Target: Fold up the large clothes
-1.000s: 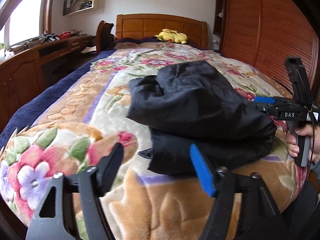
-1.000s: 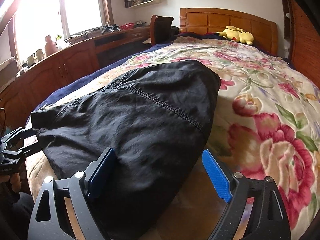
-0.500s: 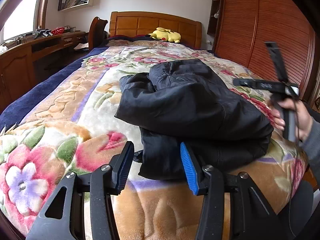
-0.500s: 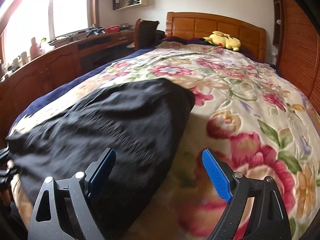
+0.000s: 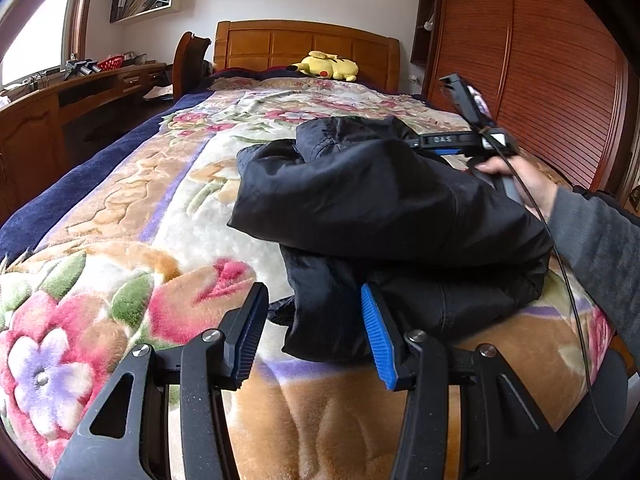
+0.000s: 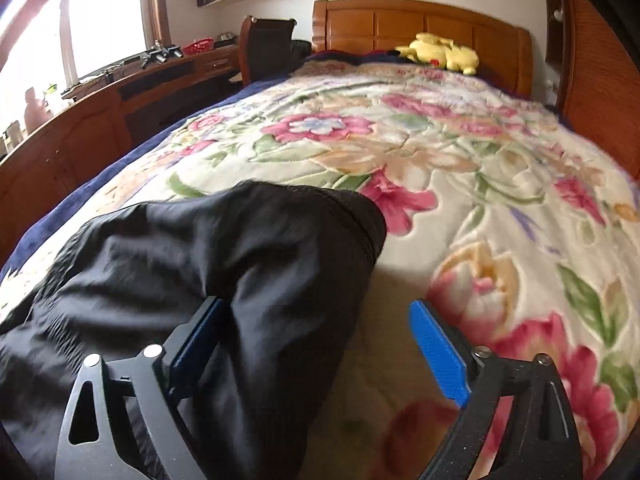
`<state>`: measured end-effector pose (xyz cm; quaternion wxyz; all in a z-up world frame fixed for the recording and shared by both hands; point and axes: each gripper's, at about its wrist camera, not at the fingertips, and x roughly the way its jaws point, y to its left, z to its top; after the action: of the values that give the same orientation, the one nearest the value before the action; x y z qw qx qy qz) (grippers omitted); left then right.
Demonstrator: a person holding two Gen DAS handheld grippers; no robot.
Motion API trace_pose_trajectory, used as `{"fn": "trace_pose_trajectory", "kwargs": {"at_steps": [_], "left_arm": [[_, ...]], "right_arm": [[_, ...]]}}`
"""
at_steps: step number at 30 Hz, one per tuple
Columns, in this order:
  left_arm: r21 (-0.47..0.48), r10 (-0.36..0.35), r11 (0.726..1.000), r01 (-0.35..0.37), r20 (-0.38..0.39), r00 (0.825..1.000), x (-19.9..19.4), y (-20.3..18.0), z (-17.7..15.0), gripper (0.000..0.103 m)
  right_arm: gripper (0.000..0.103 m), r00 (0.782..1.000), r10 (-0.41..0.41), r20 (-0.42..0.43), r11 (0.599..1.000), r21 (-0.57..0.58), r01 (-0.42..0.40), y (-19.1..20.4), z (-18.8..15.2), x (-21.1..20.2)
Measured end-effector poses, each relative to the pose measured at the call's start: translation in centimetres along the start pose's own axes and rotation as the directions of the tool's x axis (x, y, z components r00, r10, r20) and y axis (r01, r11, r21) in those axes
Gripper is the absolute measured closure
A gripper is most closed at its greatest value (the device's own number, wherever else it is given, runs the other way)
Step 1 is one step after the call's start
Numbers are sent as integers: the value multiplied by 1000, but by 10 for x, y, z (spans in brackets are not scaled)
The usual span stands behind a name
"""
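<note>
My left gripper point(image 5: 314, 330) hangs part open over the near edge of the bed; its jaws have just been closing, and the near left corner of the black jacket point(image 5: 384, 208) lies in the gap, pads not pressing it. My right gripper point(image 6: 316, 344) is spread wide, gripping nothing, its left pad against the jacket's right side, its right pad over the floral blanket point(image 6: 460, 168). The jacket sits folded in a thick, rumpled bundle near the foot of the bed, right of centre, shiny and creased.
</note>
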<state>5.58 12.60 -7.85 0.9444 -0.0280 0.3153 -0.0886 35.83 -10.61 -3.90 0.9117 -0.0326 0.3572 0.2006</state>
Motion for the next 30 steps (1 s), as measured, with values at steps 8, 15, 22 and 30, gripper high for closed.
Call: {"fn": "trace_pose_trajectory", "kwargs": {"at_steps": [8,15,22,30], "left_arm": [[-13,-5,1000,5,-6,1000,5,1,5,54],[-17,-18,1000,17,-6,1000,5,2,4,60],[-33,-55,998,55,2,998,-1,9,3,84],[-20,-51,998,52,60,997,-23,12,3,92]], "right_arm": [[8,980,155,-126,986,81,-145,-21,7,47],[48,958,248,-146,968,63,-241,-16,10,50],[71,984,120,-131,986,-104,-134,9,11,35],[79,999,33,-24,983,-180,-36,40,16,-5]]}}
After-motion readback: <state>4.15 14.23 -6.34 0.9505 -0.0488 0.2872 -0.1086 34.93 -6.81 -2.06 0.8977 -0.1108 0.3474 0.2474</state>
